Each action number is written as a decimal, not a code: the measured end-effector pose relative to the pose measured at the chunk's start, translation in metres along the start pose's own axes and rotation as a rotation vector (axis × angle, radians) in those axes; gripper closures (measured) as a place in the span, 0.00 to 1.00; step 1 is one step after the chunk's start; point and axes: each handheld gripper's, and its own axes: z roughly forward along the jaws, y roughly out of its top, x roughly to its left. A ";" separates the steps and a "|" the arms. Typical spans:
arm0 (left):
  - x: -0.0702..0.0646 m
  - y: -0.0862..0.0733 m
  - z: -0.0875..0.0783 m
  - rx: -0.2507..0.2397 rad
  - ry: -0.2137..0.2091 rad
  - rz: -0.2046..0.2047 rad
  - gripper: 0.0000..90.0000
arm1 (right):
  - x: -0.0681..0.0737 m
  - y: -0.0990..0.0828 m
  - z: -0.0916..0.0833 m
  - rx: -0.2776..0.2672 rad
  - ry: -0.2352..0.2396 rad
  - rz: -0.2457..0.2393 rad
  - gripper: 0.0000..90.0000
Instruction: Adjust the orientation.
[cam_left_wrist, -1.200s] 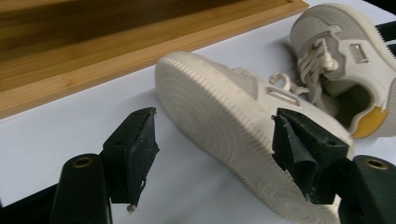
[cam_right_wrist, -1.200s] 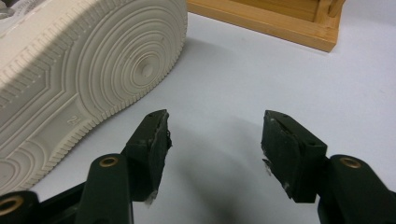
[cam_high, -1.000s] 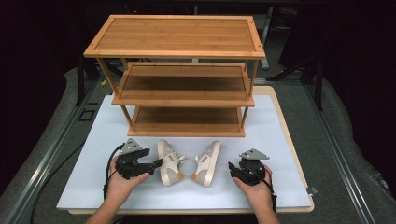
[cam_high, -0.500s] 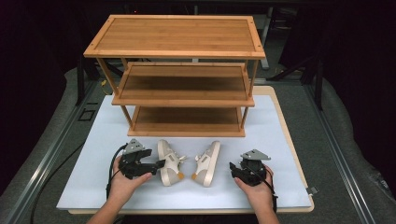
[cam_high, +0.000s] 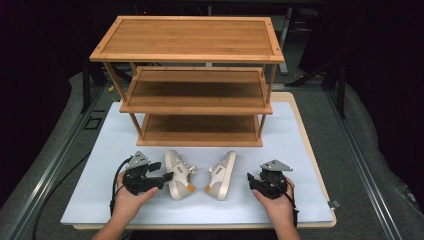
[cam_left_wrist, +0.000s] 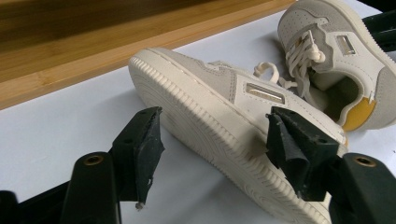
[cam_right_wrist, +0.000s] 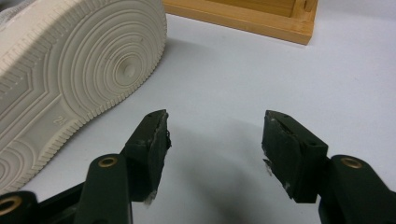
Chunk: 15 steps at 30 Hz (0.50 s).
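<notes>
So the left tool (cam_left_wrist: 212, 149) had its jaws around the heel end of the left shoe (cam_left_wrist: 219, 107), and they'd just been closing in, one pad at the upper, the other not yet on the sole, so no real grip. That shoe lay on its side on the white bench (cam_high: 100, 165), laces toward the right shoe (cam_high: 222, 175), just in front of the rack (cam_high: 195, 90). The right tool (cam_right_wrist: 215, 140) sat wide open, empty, next to the right shoe's sole.

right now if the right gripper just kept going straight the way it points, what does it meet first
Probably nothing straight off: the right gripper looks over bare white mat, open. Further on stands the wooden shelf's bottom rail. The right-hand shoe's sole lies off to one side, likely just missed, though depth is unclear.
</notes>
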 end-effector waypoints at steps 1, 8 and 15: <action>0.000 -0.001 -0.001 -0.001 0.004 -0.007 0.40 | 0.000 0.000 0.000 -0.001 -0.001 0.001 0.45; 0.008 -0.009 -0.014 0.024 0.025 -0.012 0.45 | -0.001 0.001 0.000 0.001 0.002 0.007 0.45; 0.019 -0.022 -0.021 0.053 0.044 -0.072 0.47 | -0.002 0.002 0.001 0.000 0.014 0.020 0.45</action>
